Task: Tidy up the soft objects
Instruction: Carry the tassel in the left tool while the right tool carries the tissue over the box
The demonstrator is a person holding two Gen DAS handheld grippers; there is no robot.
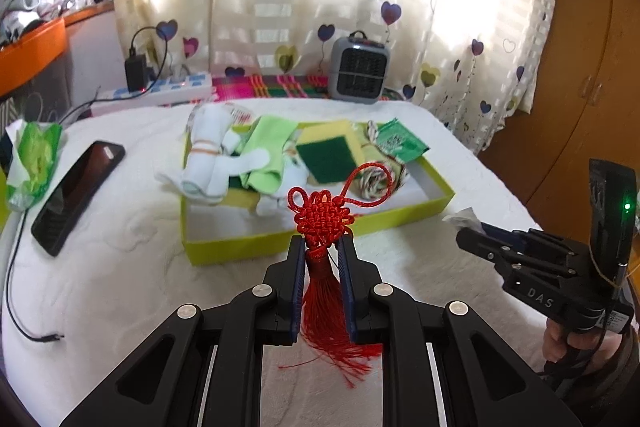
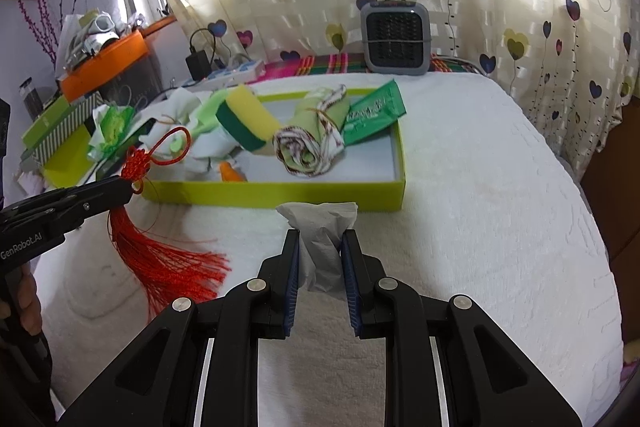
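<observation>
The left gripper (image 1: 319, 247) is pinching a silky red Chinese-knot tassel (image 1: 322, 219) at centre frame; the right gripper (image 2: 320, 239) is squeezing a crumpled white tissue (image 2: 320, 227) before the lime-green cardboard tray (image 2: 280, 193).

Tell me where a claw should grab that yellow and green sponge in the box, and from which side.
Grip the sponge across its two long side faces, coming from above. It lies propped at a tilt on the cloths in the yellow-green box, its broad yellow face up, so the sides look exposed. The rolled cloth crowds its right end, so that end is probably harder to reach.
</observation>
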